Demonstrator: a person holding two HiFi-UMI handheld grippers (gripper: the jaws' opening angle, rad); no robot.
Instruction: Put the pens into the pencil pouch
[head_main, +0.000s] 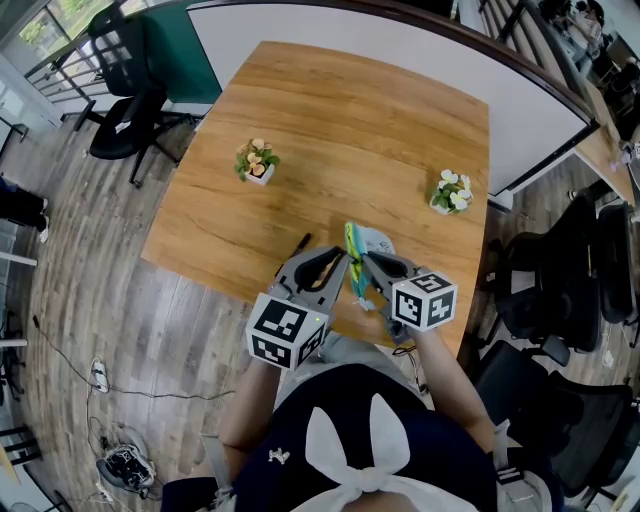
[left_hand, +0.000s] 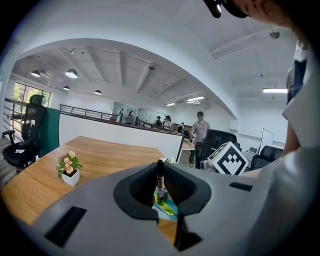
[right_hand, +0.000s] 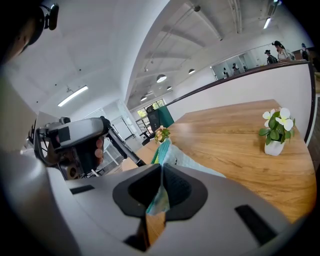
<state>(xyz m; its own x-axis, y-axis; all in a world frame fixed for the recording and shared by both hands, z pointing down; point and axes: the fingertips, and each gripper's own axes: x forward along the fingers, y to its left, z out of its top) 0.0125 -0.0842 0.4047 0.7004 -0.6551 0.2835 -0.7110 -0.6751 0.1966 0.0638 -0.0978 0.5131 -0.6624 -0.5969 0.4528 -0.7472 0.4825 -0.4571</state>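
Observation:
A green, teal and white pencil pouch (head_main: 371, 241) stands up off the near edge of the wooden table (head_main: 340, 130). My right gripper (head_main: 367, 268) is shut on the pouch's edge (right_hand: 161, 192), the fabric pinched between its jaws. Just left of the pouch, my left gripper (head_main: 325, 266) is shut on a black pen (left_hand: 159, 179), which stands upright between its jaws above the pouch (left_hand: 167, 210). The right gripper view shows the left gripper (right_hand: 75, 142) close by on the left with the pen (right_hand: 122, 148) sticking out of it. The pen's end (head_main: 303, 241) pokes out toward the table.
Two small white pots with flowers stand on the table, one at the left (head_main: 257, 161) and one at the right (head_main: 451, 192). Black office chairs stand off the table's left (head_main: 125, 110) and right (head_main: 545, 290). The person stands at the near edge.

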